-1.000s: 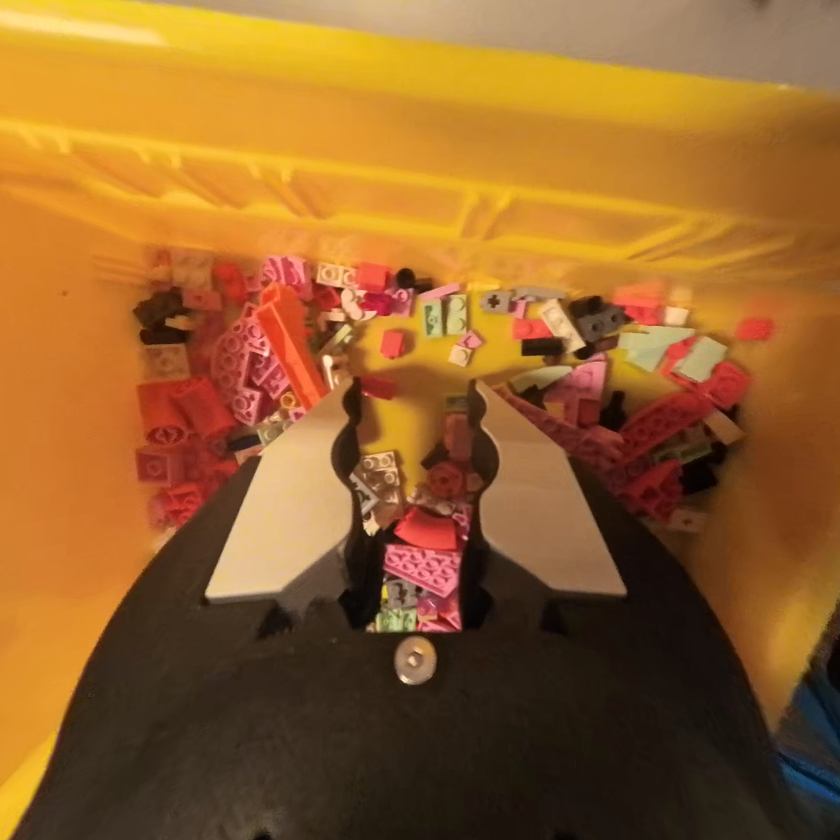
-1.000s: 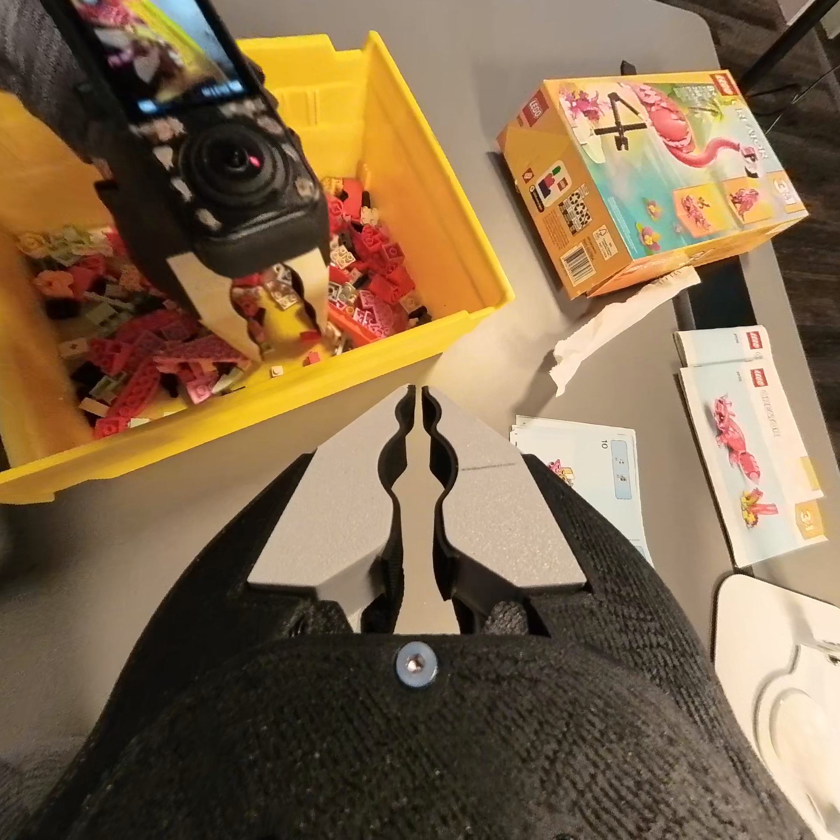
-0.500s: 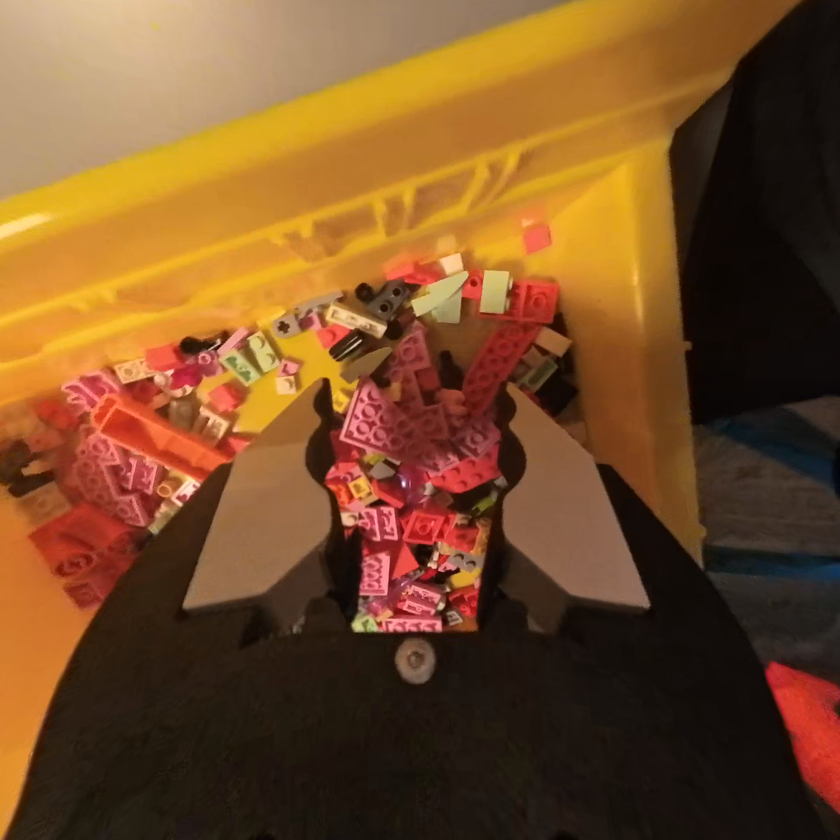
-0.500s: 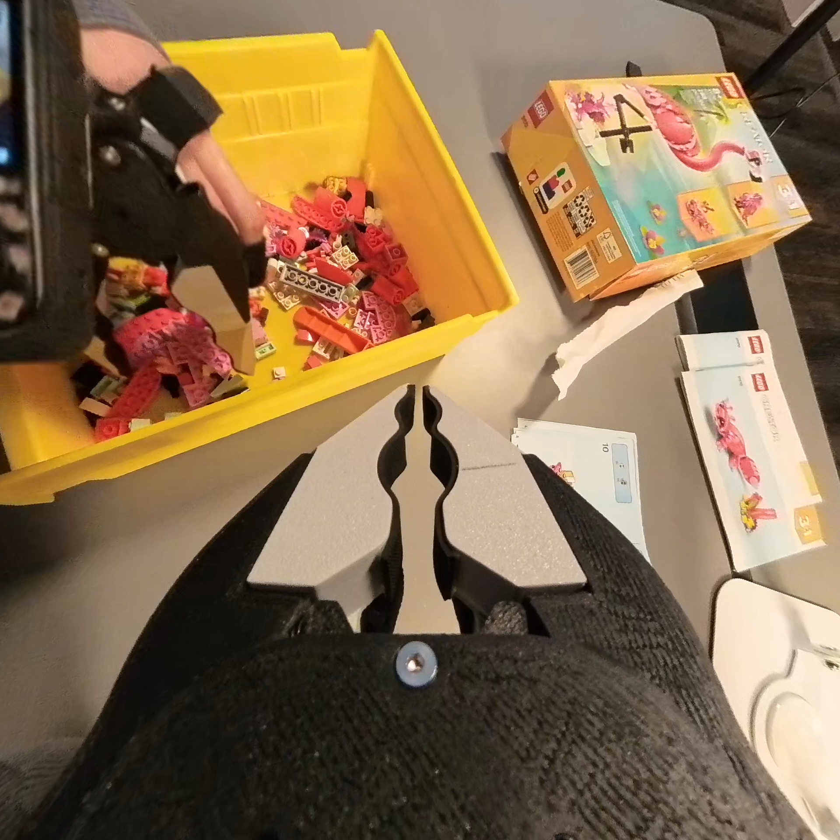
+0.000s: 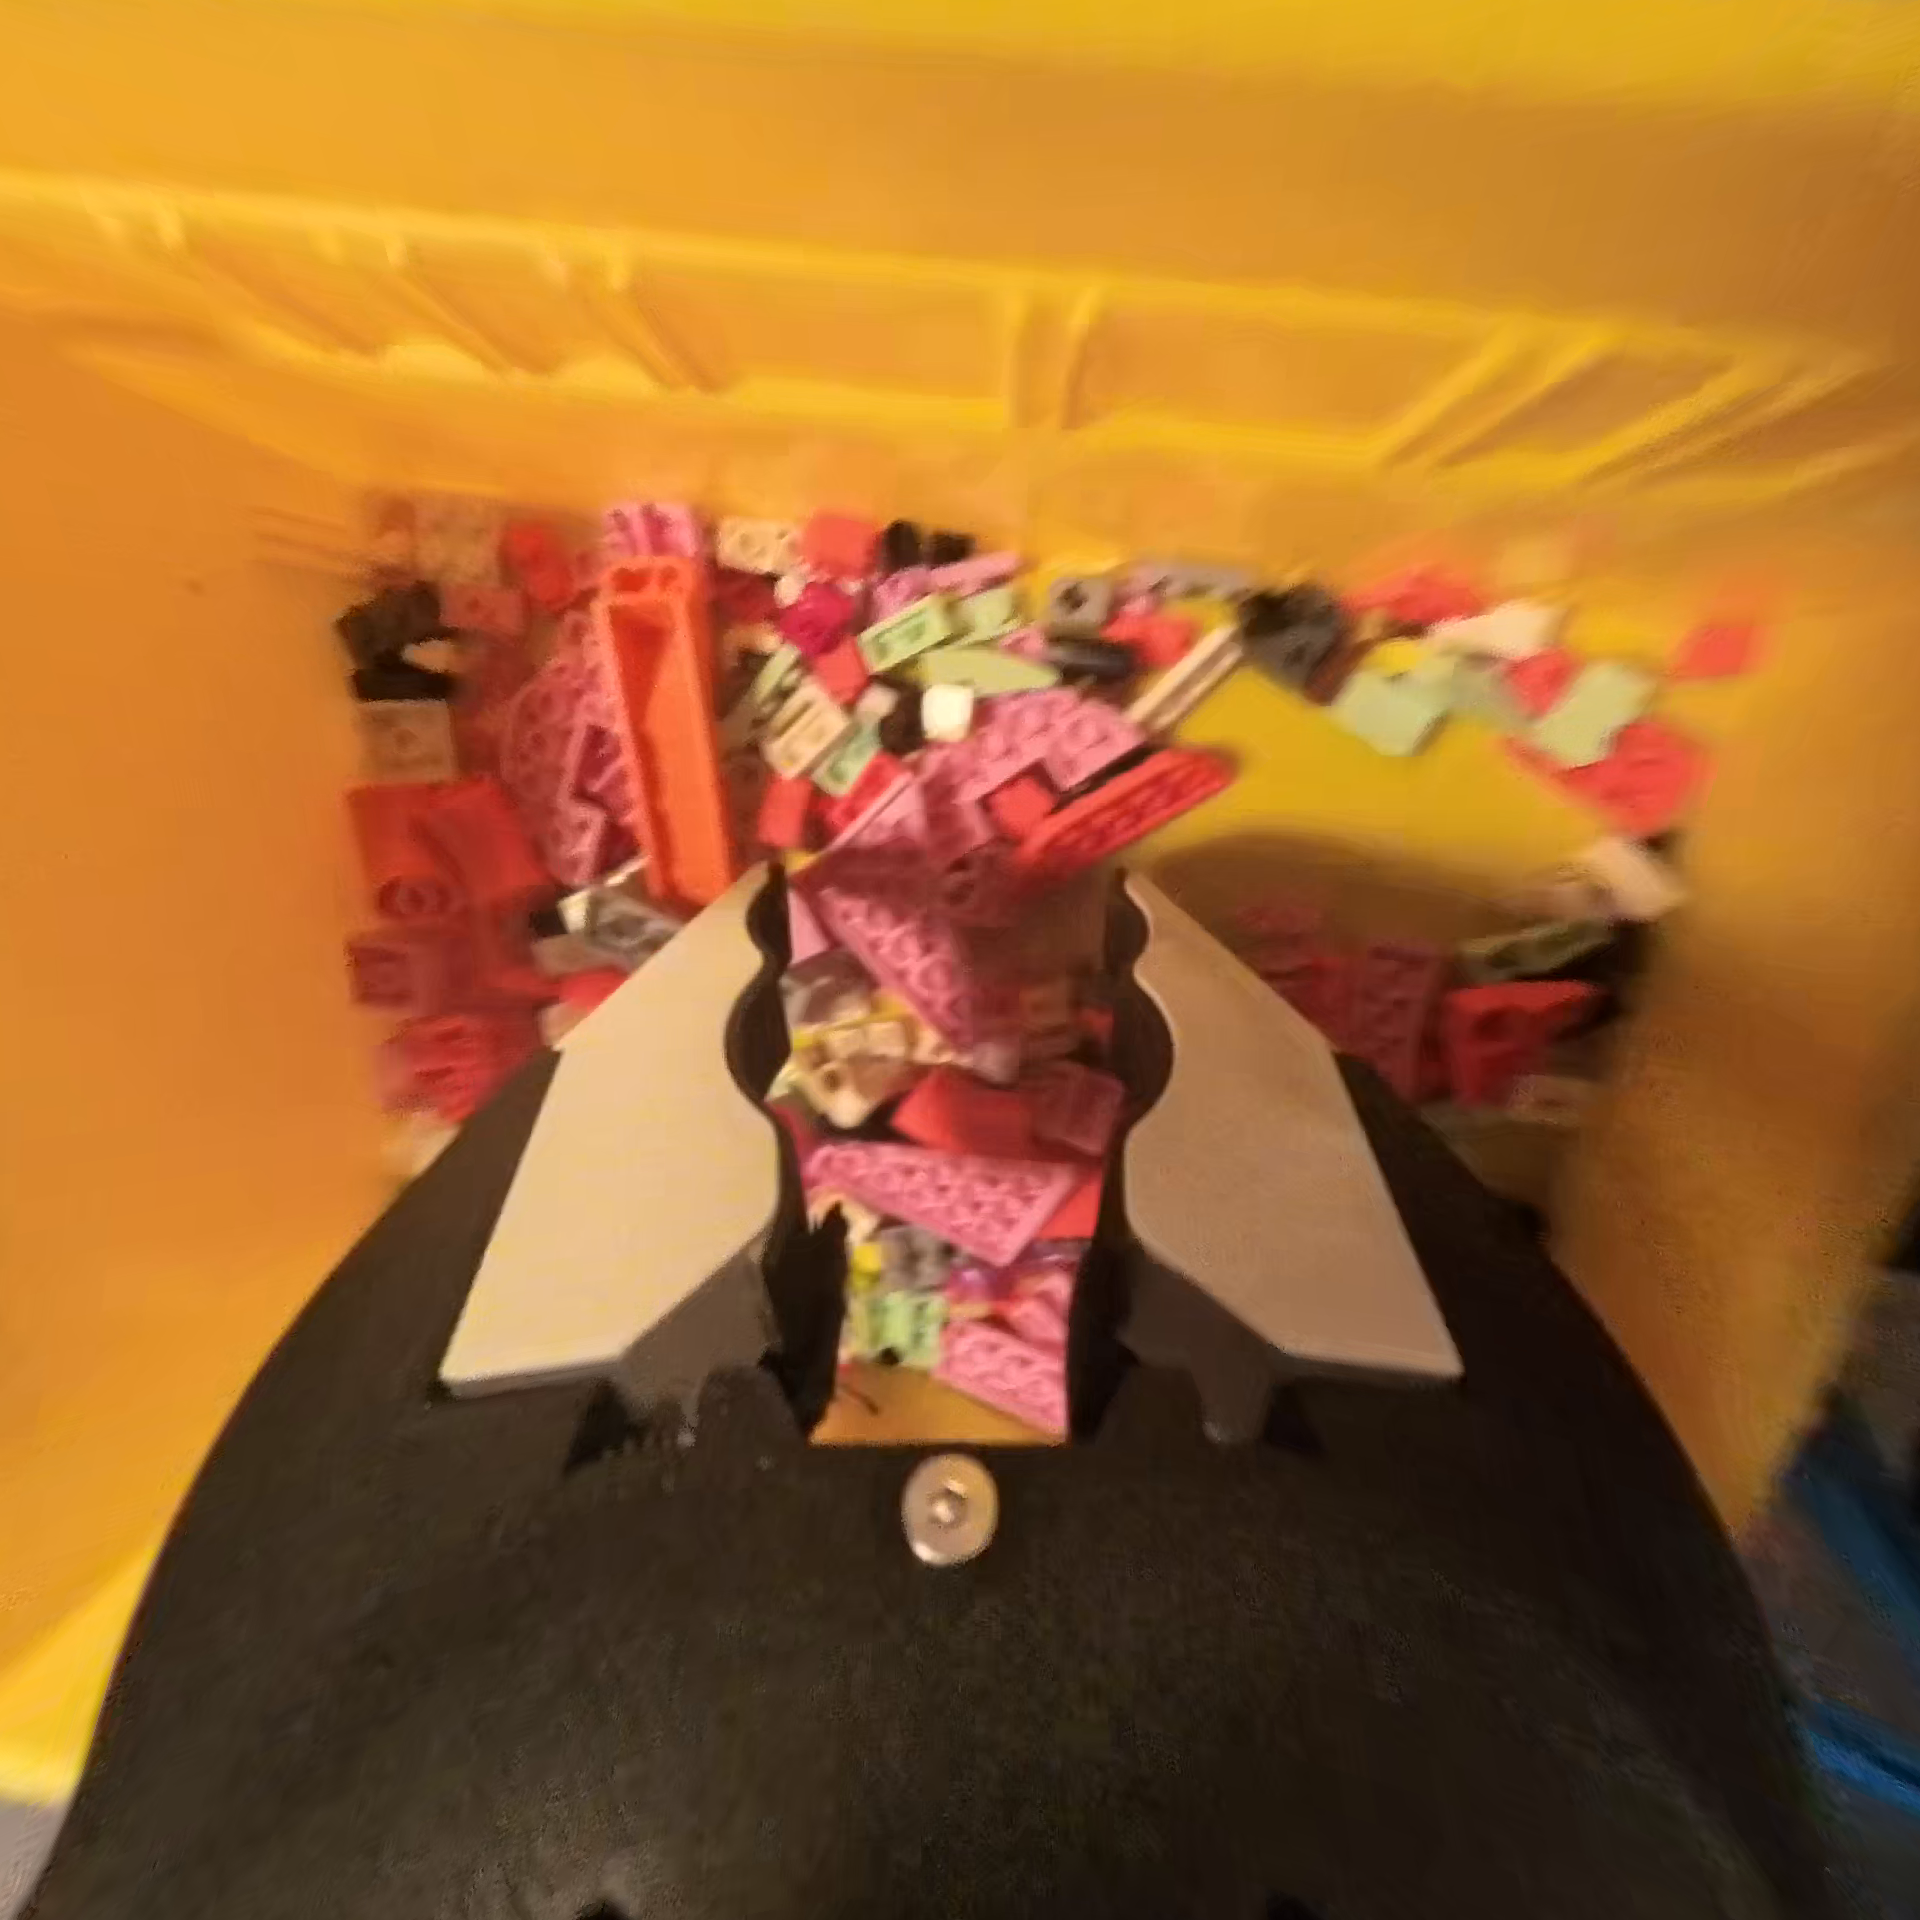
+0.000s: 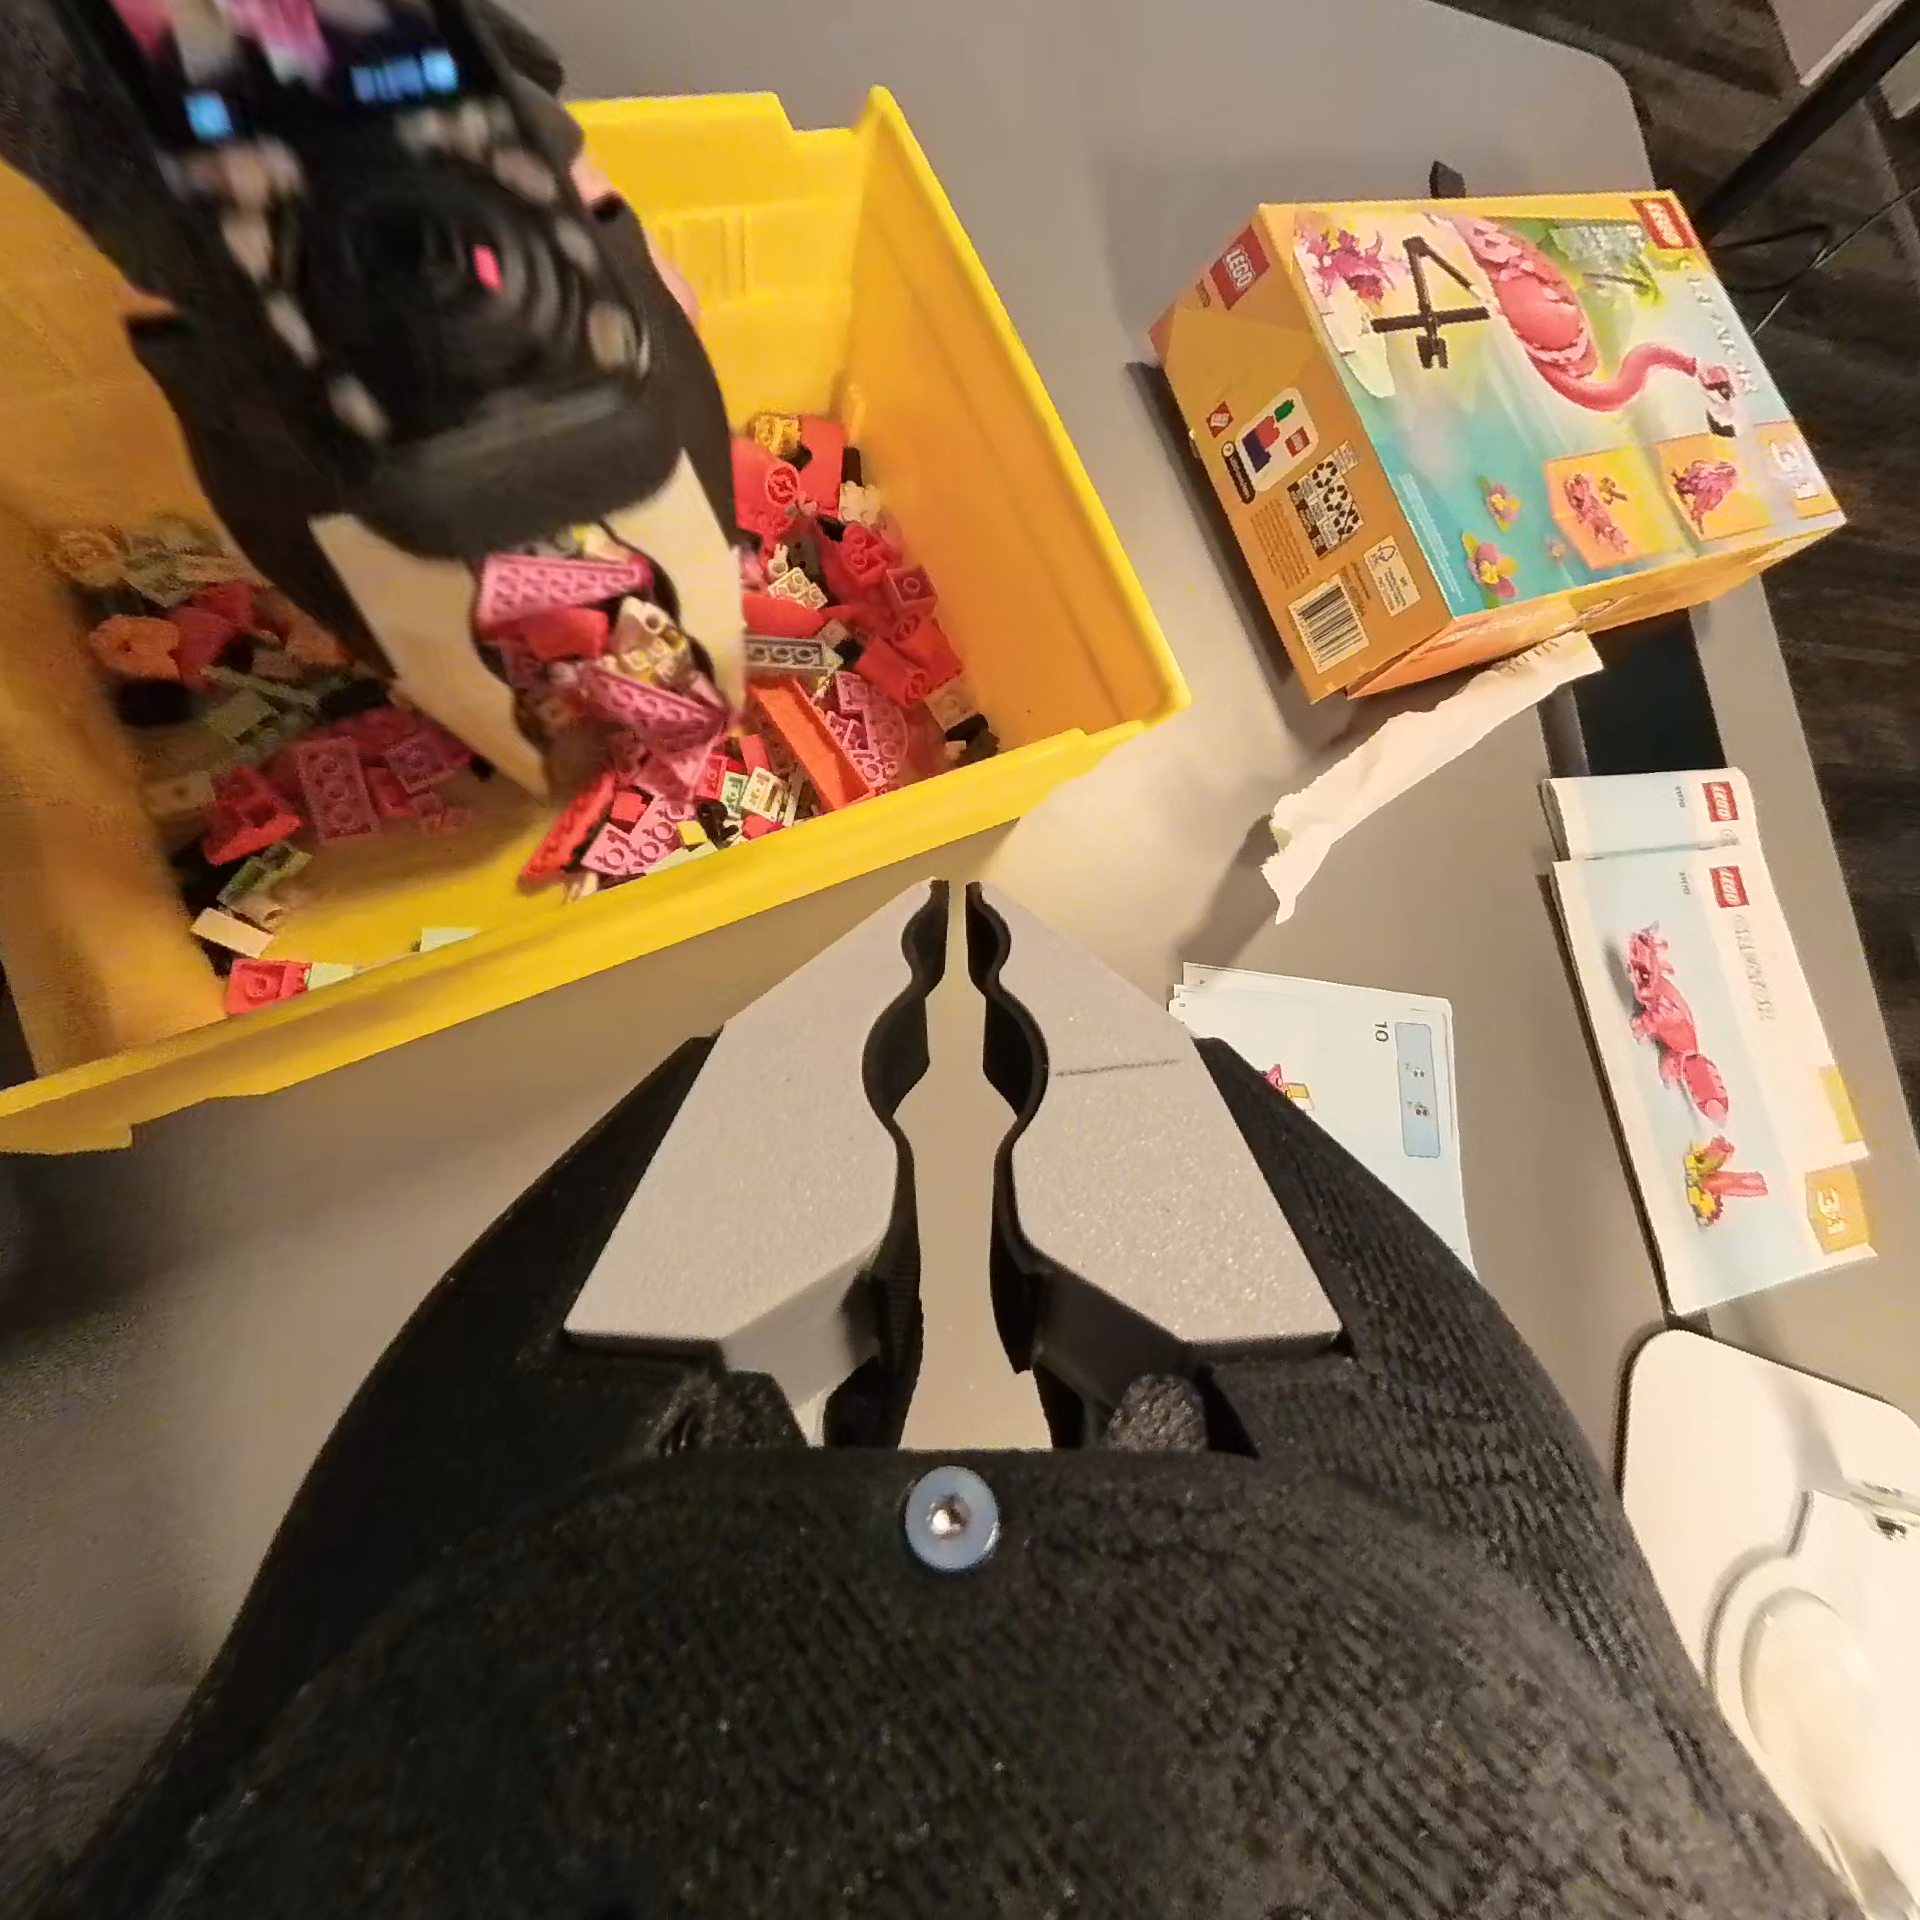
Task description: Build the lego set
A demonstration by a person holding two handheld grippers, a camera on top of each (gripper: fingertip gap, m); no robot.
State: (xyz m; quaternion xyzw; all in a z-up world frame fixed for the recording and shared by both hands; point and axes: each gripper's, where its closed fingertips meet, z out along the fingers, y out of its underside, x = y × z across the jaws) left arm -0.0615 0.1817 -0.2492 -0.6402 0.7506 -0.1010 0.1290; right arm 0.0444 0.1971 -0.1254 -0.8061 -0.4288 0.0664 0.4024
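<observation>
My left gripper (image 5: 951, 883) is down inside the yellow bin (image 5: 935, 260), its fingers spread apart over a heap of loose bricks. Pink plates (image 5: 914, 956) and small red and pale pieces lie piled between the fingers. The view is blurred, and I cannot tell whether the pads press on any of them. A long orange piece (image 5: 665, 727) lies just left of the tips. The right wrist view shows the same gripper (image 6: 634, 738) in the bin (image 6: 727, 914) with bricks between its fingers. My right gripper (image 6: 954, 888) is shut and empty, hovering over the grey table just outside the bin's near wall.
A colourful cardboard box (image 6: 1486, 416) lies on the table (image 6: 1039, 125) right of the bin, with a torn white paper strip (image 6: 1423, 748) below it. Instruction booklets (image 6: 1704, 1060) (image 6: 1340, 1081) lie at the right. A white object (image 6: 1787, 1558) sits at the lower right corner. The gap from one gripper's tips to the other's is roughly 15 cm.
The left gripper swung right toward the bin's corner with its fingers wider, then back toward the middle, pushing pink plates into a heap between them. The right gripper stayed still and shut.
</observation>
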